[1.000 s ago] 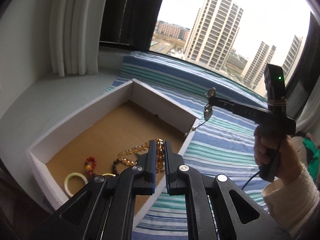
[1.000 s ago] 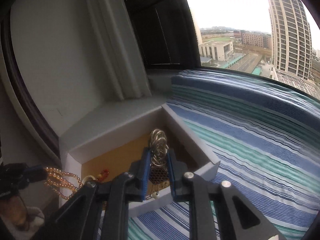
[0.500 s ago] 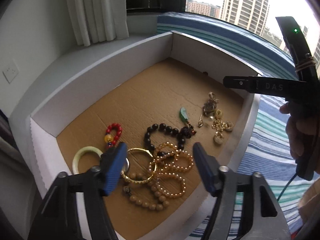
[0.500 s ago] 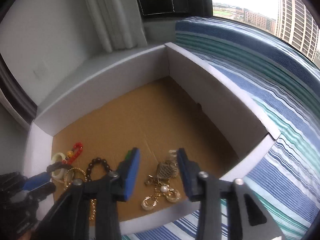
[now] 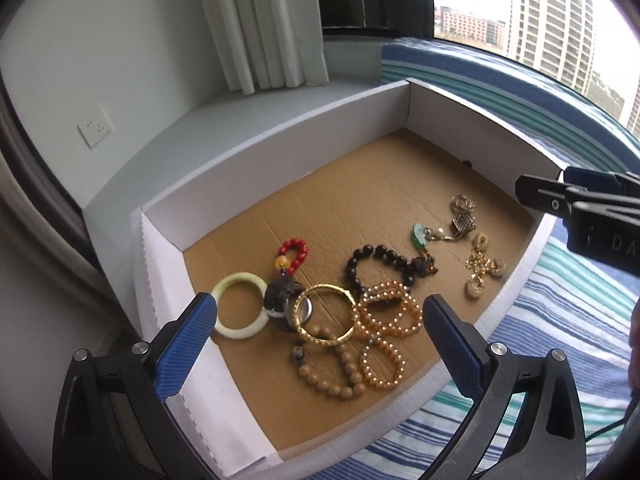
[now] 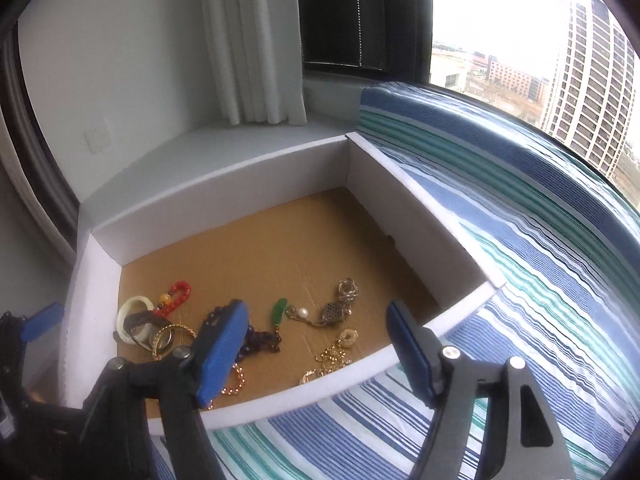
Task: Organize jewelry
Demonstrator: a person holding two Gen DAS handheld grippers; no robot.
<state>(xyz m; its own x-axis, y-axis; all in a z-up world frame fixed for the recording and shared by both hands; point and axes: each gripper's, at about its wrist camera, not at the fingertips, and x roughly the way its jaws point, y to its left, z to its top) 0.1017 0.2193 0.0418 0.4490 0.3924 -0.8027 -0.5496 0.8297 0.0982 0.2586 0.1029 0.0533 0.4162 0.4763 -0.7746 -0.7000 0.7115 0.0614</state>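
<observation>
Grippers over the jewelry box point(image 5: 280, 128)

Left gripper point(image 5: 320, 320) and right gripper point(image 6: 316, 344) both gaped wide, holding nothing, above the bracelets.

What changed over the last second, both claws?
Both claws let go. The right claw dropped its silver mesh pendant into the white box; the left claw dropped the amber bead strand there. Both now hover open. The box on the striped cloth stayed put.
</observation>
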